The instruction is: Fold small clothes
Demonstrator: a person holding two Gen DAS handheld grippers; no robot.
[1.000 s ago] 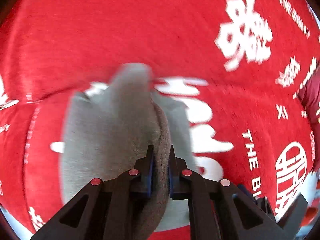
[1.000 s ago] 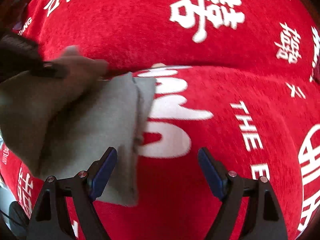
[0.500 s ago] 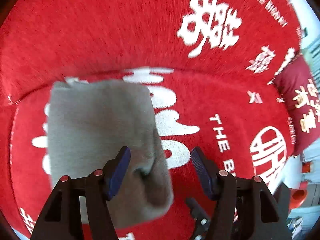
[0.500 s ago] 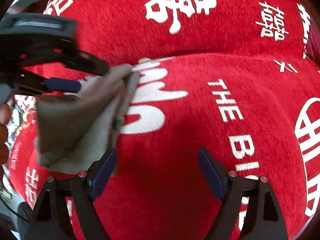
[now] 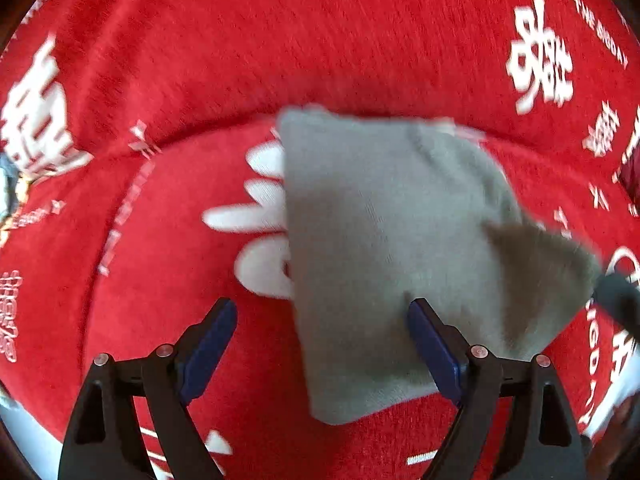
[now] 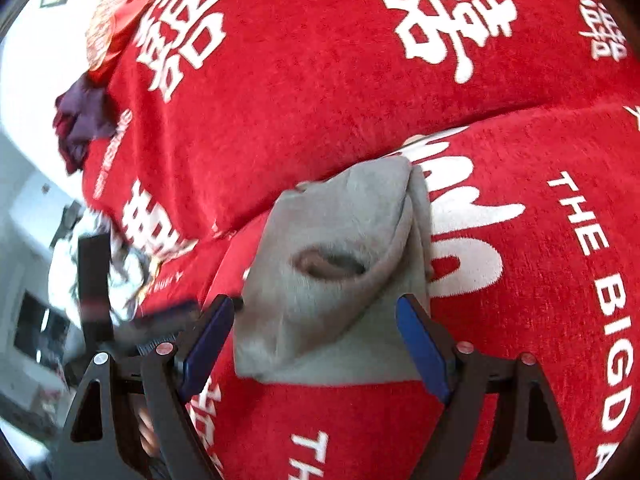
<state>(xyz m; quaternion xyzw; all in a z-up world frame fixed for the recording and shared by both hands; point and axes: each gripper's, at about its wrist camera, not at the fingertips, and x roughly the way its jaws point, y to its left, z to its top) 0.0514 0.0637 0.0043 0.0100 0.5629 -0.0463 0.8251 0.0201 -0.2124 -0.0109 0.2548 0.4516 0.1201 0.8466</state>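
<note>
A small grey knitted garment (image 5: 384, 248) lies folded on the red sofa seat, its right corner raised. My left gripper (image 5: 322, 344) is open and empty just in front of its near left edge. In the right wrist view the grey garment (image 6: 340, 264) lies bunched with a puckered fold on top. My right gripper (image 6: 314, 340) is open, its two fingers spread to either side of the garment's near edge, holding nothing. A dark blurred gripper tip (image 5: 618, 300) shows at the garment's raised right corner.
The red sofa cover with white characters (image 5: 320, 40) fills both views, seat below and backrest above. A dark purple cloth (image 6: 82, 120) and a red cushion (image 6: 116, 20) lie at the sofa's far left end. The room floor and clutter (image 6: 48, 300) show at left.
My left gripper let go of the grey garment, opened, and shifted left. The garment dropped flat on the seat. My right gripper moved left so the garment sits between its open fingers.
</note>
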